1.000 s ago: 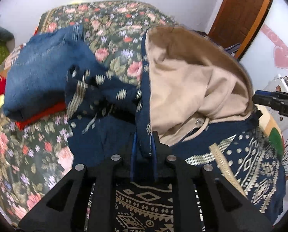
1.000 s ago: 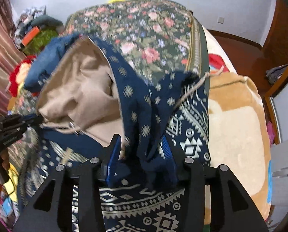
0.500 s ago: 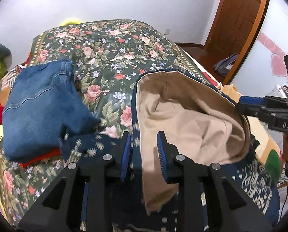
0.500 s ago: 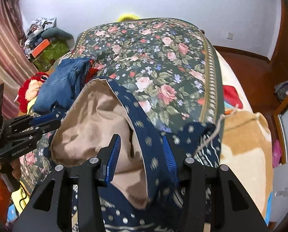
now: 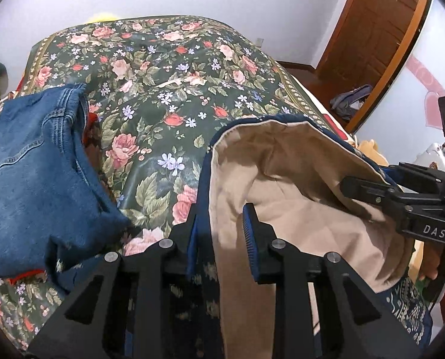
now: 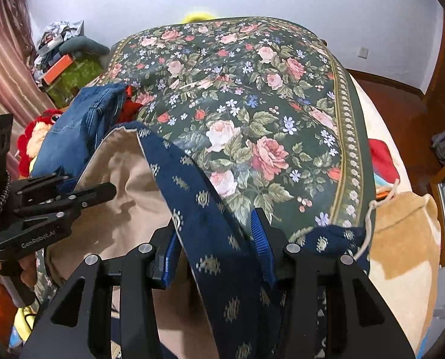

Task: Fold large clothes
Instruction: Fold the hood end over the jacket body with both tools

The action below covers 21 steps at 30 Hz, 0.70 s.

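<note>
Pinched between the pads of the left hand-held gripper [image 5: 221,221], jaws narrow and just now eased a little wider: the hem of a large navy patterned garment [image 5: 282,179], its beige lining turned upward. Gripped the same way in the right hand-held gripper [image 6: 215,224], jaws narrow and just now drawn slightly closer: a navy band of the same garment, filling the gap from pad to pad. Stretched between the two, sagging like an open pouch above the near end of the bed [image 5: 168,89]. Trailing off the right side, a pale drawstring [image 6: 369,218] across a navy corner of the cloth.

Just left of the lifted garment, on the floral bedspread: folded blue jeans [image 5: 34,185], stacked on something red [image 5: 22,279], close to the left hand-held gripper's outer finger. Beyond, a wide stretch of rose-printed cover up to the white wall.

On the right edge of the bed, a tan blanket [image 6: 402,239] with a red patch beside it. Past the bed's left side, a red plush toy [image 6: 37,131], a heap of boxes and clutter [image 6: 64,59] and a pink curtain [image 6: 1,68]. In the far right corner, a brown wooden door [image 5: 378,30] with a bag [image 5: 351,101] on the floor at its foot.
</note>
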Motion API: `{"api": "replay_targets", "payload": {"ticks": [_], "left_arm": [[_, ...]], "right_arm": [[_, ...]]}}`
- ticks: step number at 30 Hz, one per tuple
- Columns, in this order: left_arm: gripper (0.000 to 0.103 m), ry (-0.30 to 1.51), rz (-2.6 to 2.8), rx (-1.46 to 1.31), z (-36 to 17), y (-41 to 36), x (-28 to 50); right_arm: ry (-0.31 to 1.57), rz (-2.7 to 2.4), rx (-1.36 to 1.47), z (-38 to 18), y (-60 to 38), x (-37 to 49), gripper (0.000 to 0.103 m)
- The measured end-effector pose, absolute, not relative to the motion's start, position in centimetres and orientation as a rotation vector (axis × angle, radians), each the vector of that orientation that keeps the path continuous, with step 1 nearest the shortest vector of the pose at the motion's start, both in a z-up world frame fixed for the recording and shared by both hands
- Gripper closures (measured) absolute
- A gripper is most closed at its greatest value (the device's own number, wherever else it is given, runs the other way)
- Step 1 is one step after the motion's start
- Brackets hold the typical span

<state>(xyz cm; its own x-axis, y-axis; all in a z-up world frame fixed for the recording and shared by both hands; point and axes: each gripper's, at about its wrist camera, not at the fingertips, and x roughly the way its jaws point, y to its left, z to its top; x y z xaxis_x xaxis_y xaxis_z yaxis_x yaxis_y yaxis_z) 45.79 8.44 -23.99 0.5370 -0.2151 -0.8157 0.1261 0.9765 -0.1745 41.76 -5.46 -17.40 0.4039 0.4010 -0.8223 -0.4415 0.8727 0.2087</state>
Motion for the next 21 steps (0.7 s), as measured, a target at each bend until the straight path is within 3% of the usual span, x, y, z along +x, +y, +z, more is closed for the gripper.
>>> {"api": "replay_targets", "payload": {"ticks": [1, 3, 4, 6, 21], "left_arm": [[0.077, 0.981, -0.203, -0.101, -24.0, 8.5, 45.8], [0.091, 0.964, -0.208, -0.1, -23.8, 8.4, 45.8], [0.096, 0.961, -0.213, -0.093, -23.7, 8.3, 45.8], [0.097, 0.941, -0.215, -0.08, -23.1, 8.2, 45.4], [0.098, 0.749, -0.334, -0.055, -13.2, 6.9, 36.5]], "right_arm": [[1.022, 0.534, -0.044, -17.4, -5.3, 41.8, 0.068], [1.019, 0.542, -0.042, -17.2, -5.2, 41.8, 0.082], [1.018, 0.545, -0.041, -17.1, -5.1, 41.8, 0.084], [1.012, 0.556, -0.036, -16.6, -5.2, 41.6, 0.091], [0.904, 0.663, 0.008, -9.0, -7.3, 34.6, 0.095]]}}
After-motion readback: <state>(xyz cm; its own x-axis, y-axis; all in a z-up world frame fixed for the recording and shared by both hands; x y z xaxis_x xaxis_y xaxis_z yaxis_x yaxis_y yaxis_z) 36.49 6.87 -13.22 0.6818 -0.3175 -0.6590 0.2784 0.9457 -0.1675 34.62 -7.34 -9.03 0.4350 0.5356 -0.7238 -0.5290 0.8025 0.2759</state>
